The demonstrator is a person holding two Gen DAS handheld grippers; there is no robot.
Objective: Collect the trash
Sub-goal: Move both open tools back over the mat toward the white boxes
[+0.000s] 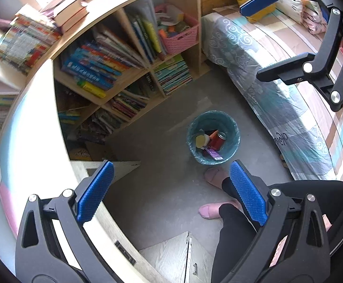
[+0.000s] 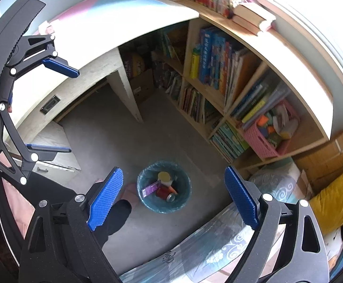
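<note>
The left gripper point(image 1: 171, 193) and the right gripper point(image 2: 173, 198) are both wide open and hold nothing. Far below them sits the trash bin point(image 2: 164, 187), with a can and wrappers inside. No other trash shows, so the job looks nearly done.

Home bedroom: bed point(image 1: 277, 89), bookshelf point(image 1: 129, 54), desk point(image 1: 41, 127).

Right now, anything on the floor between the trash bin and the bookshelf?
Nothing: bare grey floor between trash bin and bookshelf, clearest in the right wrist view.
</note>
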